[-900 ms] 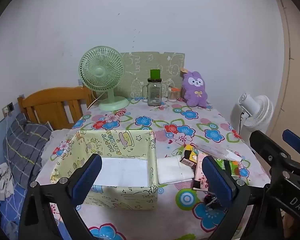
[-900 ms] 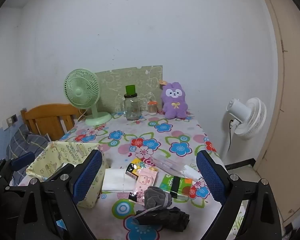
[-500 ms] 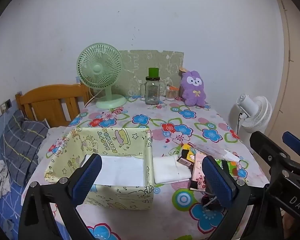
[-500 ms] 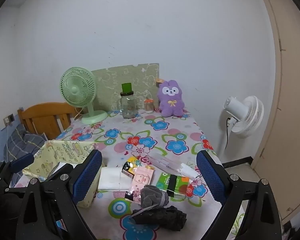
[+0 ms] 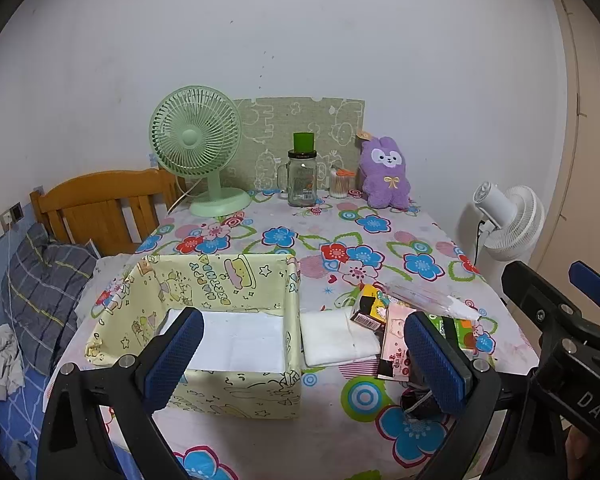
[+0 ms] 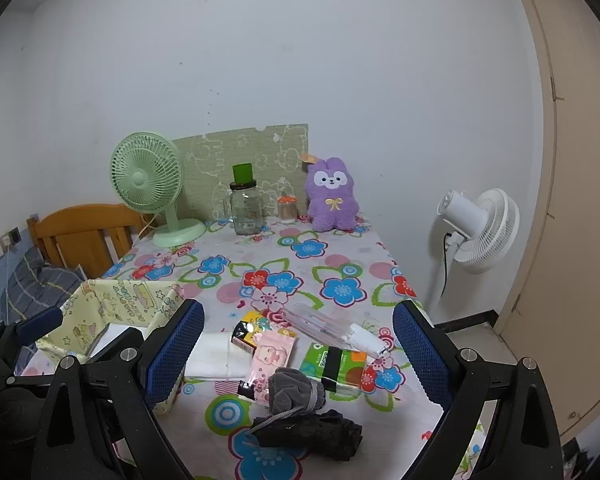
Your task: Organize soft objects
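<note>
Right of fabric storage box (image 5: 204, 320): white folded cloth (image 5: 335, 338), tissue packs (image 6: 300, 356), grey pouch (image 6: 296, 394), clustered for loading. Left tool (image 5: 303, 360), right tool (image 6: 296, 360): spread wide, empty, above table (image 5: 339, 240).

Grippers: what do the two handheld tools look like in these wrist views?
Both match: black angular frames with silver screws, each finger tipped with a blue, grid-textured pad. The left gripper and right gripper look identical. White letters "DAS" mark the right one's body in the left view. No cables or sleeves show.

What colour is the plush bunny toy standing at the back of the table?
The plush bunny toy is purple with a white face, clearest in the right wrist view.
</note>
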A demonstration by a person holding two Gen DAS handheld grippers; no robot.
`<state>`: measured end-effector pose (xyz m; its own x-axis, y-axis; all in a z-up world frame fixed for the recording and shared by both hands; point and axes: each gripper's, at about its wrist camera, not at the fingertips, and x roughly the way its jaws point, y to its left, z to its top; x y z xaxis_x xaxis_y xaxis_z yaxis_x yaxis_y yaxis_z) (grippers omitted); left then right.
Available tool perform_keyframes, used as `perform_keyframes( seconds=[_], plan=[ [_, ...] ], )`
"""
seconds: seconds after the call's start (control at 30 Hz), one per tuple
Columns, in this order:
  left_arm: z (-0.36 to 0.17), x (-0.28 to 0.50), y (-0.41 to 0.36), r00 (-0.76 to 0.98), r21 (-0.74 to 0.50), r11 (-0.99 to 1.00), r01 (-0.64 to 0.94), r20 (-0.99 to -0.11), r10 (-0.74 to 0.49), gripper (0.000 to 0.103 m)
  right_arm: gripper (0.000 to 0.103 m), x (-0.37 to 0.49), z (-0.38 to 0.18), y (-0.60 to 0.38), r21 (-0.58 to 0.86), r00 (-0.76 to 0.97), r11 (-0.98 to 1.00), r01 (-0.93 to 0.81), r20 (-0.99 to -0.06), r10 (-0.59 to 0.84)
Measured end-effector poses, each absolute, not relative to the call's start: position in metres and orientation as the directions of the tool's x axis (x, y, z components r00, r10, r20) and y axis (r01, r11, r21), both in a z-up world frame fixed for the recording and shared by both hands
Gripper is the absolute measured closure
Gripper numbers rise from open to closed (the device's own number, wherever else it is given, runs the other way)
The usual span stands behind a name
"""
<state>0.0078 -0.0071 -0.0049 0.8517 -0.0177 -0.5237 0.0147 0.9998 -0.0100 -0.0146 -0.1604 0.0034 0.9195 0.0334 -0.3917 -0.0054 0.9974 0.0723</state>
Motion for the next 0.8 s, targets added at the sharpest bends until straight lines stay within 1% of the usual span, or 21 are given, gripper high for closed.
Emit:
perform_keyframes(
  seconds=[0.8],
  plan=[
    [-0.0081, 0.0041, -0.0102, 0.853, -0.008, 1.000, 0.021, -0.521, -0.022, 0.002, 0.006, -0.0142, 0.0005, -0.1587, 0.071, 0.917, 0.997, -0.003, -0.399, 0.031]
  ],
)
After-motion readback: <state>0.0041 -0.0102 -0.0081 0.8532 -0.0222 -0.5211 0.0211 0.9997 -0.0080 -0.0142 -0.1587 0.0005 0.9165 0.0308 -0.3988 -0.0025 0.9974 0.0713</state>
